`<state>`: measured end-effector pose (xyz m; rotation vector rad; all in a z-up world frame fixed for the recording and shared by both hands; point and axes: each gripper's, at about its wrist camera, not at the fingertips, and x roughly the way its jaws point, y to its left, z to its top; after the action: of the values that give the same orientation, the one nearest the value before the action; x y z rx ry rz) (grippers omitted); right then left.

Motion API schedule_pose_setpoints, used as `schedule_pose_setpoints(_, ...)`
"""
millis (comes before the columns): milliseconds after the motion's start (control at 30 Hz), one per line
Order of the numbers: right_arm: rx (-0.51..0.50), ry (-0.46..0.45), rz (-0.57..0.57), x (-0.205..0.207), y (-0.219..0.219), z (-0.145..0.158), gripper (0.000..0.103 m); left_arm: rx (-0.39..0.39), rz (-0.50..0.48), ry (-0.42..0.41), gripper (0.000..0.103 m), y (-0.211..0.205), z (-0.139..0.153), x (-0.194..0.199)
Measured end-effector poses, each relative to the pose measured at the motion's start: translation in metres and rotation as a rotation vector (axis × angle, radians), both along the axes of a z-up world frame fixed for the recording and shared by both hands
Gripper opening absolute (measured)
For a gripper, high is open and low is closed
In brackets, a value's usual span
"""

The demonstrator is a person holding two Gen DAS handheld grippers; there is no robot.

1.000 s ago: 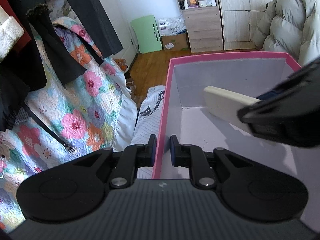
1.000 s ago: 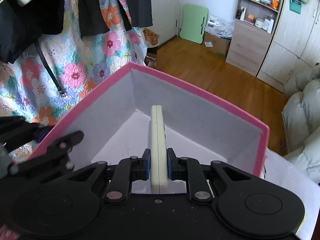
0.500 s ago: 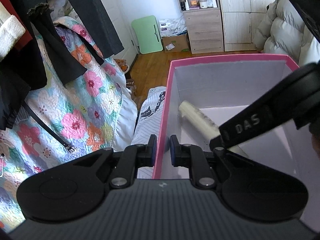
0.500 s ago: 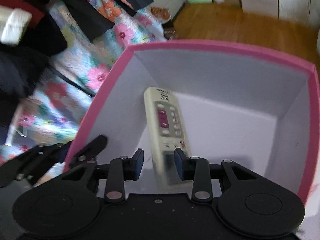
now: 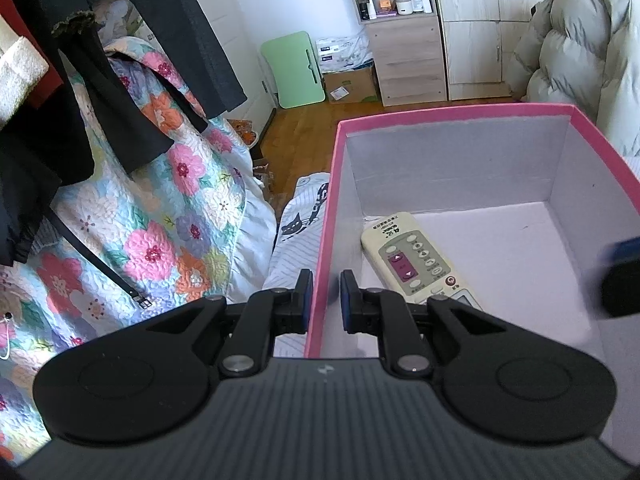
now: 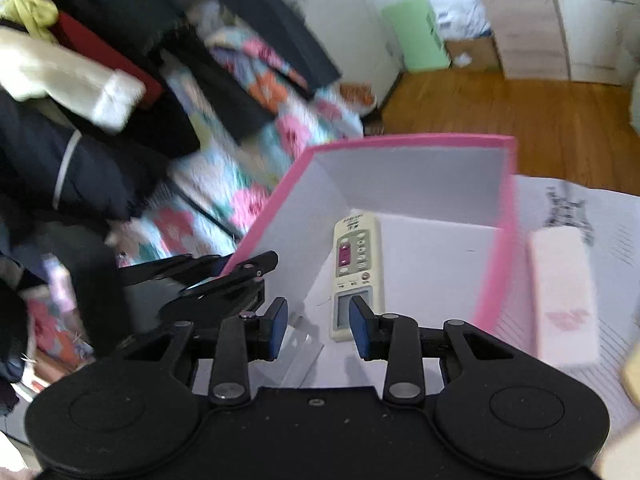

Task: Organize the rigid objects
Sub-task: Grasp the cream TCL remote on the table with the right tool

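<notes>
The remote (image 5: 416, 260) lies flat, buttons up, in the pink box (image 5: 452, 114). It looks light, stiff and smooth-sided, best gripped across its narrow sides. The left gripper (image 5: 323, 296) clamps the box wall; the right gripper (image 6: 318, 326) hangs wide, empty.

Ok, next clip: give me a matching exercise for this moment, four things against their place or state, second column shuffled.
Things:
1. remote control
2. left gripper
3. right gripper
4. pale pink flat box

Places or states:
A. open, holding nothing
B. lying face up on the floor of the pink box
C. clamped on the pink box's side wall
D. on the striped sheet outside the pink box

Pairs: 1-B, 2-C, 3-A, 4-D
</notes>
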<state>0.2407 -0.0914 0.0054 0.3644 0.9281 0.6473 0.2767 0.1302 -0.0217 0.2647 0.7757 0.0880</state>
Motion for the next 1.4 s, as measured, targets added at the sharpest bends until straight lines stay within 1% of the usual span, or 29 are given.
schedule_pose_setpoints(67, 0.024, -0.018, -0.035, -0.016, -0.019, 0.006, 0.04, 0.001, 0.001, 0.0, 0.013, -0.003, -0.001, -0.002)
schedule_pose_setpoints(133, 0.026, -0.036, -0.079, -0.031, -0.044, 0.01, 0.04, 0.0, -0.001, -0.001, 0.013, -0.003, -0.001, -0.002)
schedule_pose_setpoints(267, -0.011, -0.049, -0.189, -0.053, -0.084, 0.005, 0.041, 0.011, -0.001, 0.001, 0.013, -0.004, -0.002, -0.002)
schedule_pose_setpoints(433, -0.087, -0.026, -0.328, -0.069, -0.133, -0.017, 0.041, 0.03, 0.0, 0.002, 0.014, -0.008, -0.003, -0.003)
schedule_pose_setpoints(500, -0.137, -0.017, -0.384, -0.075, -0.151, -0.026, 0.041, 0.034, 0.0, 0.003, 0.014, -0.009, -0.003, -0.003)
schedule_pose_setpoints(600, -0.19, 0.012, -0.457, -0.082, -0.172, -0.042, 0.046, 0.023, -0.003, -0.001, 0.014, -0.008, -0.002, -0.004)
schedule_pose_setpoints(667, -0.197, 0.036, -0.496, -0.086, -0.184, -0.053, 0.047, 0.024, -0.002, 0.0, 0.014, -0.008, -0.002, -0.004)
schedule_pose_setpoints(733, -0.178, 0.07, -0.529, -0.085, -0.194, -0.064, 0.049, 0.026, -0.003, 0.0, 0.014, -0.008, -0.002, -0.004)
schedule_pose_setpoints(800, -0.166, 0.095, -0.554, -0.08, -0.201, -0.074, 0.053, 0.028, -0.002, 0.0, 0.014, -0.008, -0.002, -0.004)
schedule_pose_setpoints(867, -0.189, 0.102, -0.573, -0.077, -0.203, -0.079, 0.059, 0.027, -0.001, 0.001, 0.014, -0.008, -0.002, -0.004)
schedule_pose_setpoints(933, -0.215, 0.111, -0.586, -0.069, -0.203, -0.085, 0.059, 0.028, -0.002, 0.0, 0.014, -0.008, -0.002, -0.004)
schedule_pose_setpoints(967, -0.214, 0.108, -0.61, -0.068, -0.205, -0.086, 0.059, 0.03, -0.002, 0.0, 0.014, -0.008, -0.002, -0.004)
schedule_pose_setpoints(1033, -0.236, 0.076, -0.642, -0.066, -0.206, -0.083, 0.06, 0.032, -0.002, 0.001, 0.014, -0.007, -0.002, -0.004)
schedule_pose_setpoints(1167, -0.248, 0.041, -0.602, -0.042, -0.201, -0.074, 0.06, 0.032, -0.002, 0.001, 0.014, -0.007, -0.002, -0.004)
schedule_pose_setpoints(1233, -0.25, 0.018, -0.56, -0.028, -0.191, -0.072, 0.06, 0.031, -0.002, 0.001, 0.014, -0.007, -0.002, -0.004)
schedule_pose_setpoints(1300, -0.263, 0.019, -0.528, -0.013, -0.18, -0.075, 0.06, 0.034, -0.005, 0.0, 0.014, -0.007, -0.003, -0.004)
schedule_pose_setpoints(1333, -0.285, 0.024, -0.524, -0.005, -0.175, -0.078, 0.06, 0.036, -0.005, 0.001, 0.014, -0.007, -0.003, -0.004)
schedule_pose_setpoints(1400, -0.367, 0.05, -0.569, 0.007, -0.167, -0.086, 0.06, 0.033, -0.005, 0.0, 0.014, -0.007, -0.003, -0.004)
